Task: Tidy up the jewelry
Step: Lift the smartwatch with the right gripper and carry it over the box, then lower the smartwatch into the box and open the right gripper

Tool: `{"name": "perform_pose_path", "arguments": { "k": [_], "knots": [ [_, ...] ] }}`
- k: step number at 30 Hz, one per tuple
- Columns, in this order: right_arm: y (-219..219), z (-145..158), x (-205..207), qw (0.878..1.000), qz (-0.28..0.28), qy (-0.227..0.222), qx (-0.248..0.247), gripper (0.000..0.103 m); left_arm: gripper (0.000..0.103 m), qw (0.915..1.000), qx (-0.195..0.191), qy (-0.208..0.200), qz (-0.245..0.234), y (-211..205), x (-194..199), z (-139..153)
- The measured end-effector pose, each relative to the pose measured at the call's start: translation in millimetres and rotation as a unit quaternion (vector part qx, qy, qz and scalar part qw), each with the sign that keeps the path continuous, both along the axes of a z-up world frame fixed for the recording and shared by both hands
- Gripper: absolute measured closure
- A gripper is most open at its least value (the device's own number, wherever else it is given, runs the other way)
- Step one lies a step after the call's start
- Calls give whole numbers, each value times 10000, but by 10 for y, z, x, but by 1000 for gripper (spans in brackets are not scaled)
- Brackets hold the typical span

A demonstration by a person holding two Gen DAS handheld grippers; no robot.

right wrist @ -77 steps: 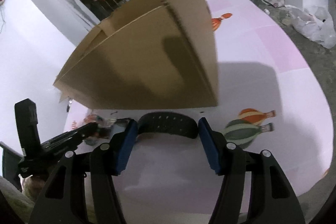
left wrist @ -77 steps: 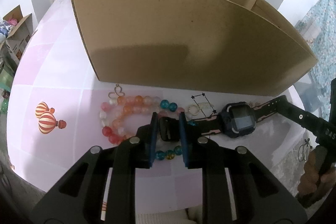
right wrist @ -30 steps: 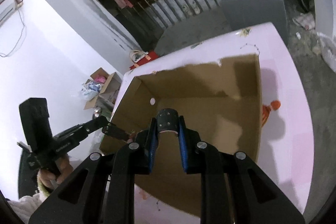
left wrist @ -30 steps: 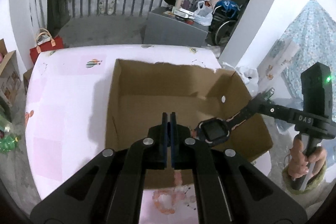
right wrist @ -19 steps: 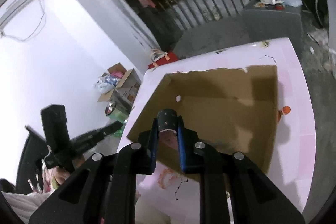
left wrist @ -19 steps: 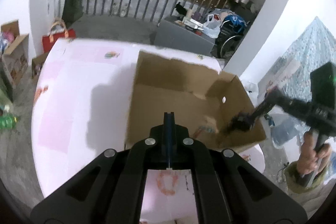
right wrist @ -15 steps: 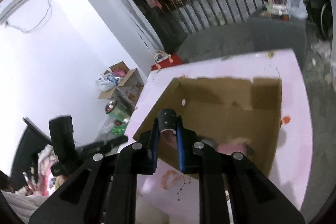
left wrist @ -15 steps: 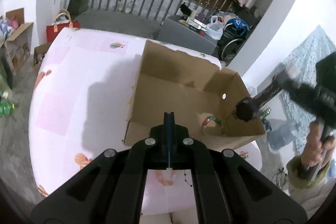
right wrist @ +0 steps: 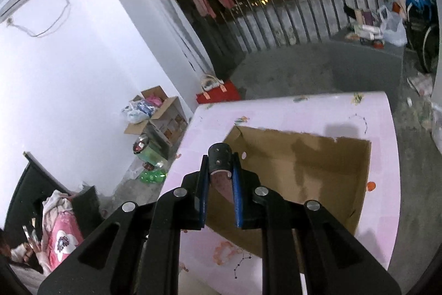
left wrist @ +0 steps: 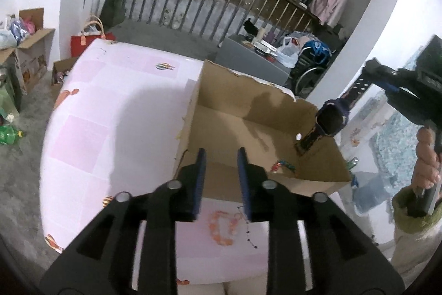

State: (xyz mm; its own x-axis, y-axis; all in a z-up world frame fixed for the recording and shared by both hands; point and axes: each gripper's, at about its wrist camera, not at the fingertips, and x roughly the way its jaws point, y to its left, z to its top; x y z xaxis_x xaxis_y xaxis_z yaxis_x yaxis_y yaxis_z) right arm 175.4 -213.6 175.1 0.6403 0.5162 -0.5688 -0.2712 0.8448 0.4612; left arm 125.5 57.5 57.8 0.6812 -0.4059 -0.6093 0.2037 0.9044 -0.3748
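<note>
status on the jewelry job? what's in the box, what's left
Done: a colorful beaded bracelet lies inside the cardboard box. In hand: the right gripper holds the dark watch by its strap over the box's right wall, not yet released; the left gripper is open and empty. Left: the pink-orange bead bracelet on the table.

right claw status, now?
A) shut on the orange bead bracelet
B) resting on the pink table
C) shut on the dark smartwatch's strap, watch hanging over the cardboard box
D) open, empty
C: the right claw pinches the black perforated strap of the dark smartwatch, which dangles above the right edge of the open brown cardboard box in the left wrist view.
</note>
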Motion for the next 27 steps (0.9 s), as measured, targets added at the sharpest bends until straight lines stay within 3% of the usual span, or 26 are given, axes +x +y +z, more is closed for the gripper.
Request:
{"name": "perform_pose_path", "arguments": {
  "k": [5, 10, 15, 19, 23, 27],
  "knots": [
    [127, -295, 443, 9984, -56, 531, 156, 88, 59, 9996, 129, -164, 205, 59, -14, -24],
    [315, -525, 931, 9941, -74, 851, 672, 87, 52, 9987, 216, -175, 439, 150, 21, -81],
    [344, -885, 1161, 9916, -475, 1175, 264, 77, 45, 9971, 426, -153, 611, 224, 46, -188],
    [234, -1156, 1153, 9850, -833, 1430, -498, 70, 42, 9965, 542, -95, 636, 252, 73, -285],
    [135, -1147, 1048, 9838, -927, 1361, -705, 60, 39, 9962, 610, -74, 619, 256, 87, -360],
    [33, -1018, 811, 9858, -974, 1086, -832, 57, 38, 9962, 622, -10, 606, 274, 75, -429]
  ]
}}
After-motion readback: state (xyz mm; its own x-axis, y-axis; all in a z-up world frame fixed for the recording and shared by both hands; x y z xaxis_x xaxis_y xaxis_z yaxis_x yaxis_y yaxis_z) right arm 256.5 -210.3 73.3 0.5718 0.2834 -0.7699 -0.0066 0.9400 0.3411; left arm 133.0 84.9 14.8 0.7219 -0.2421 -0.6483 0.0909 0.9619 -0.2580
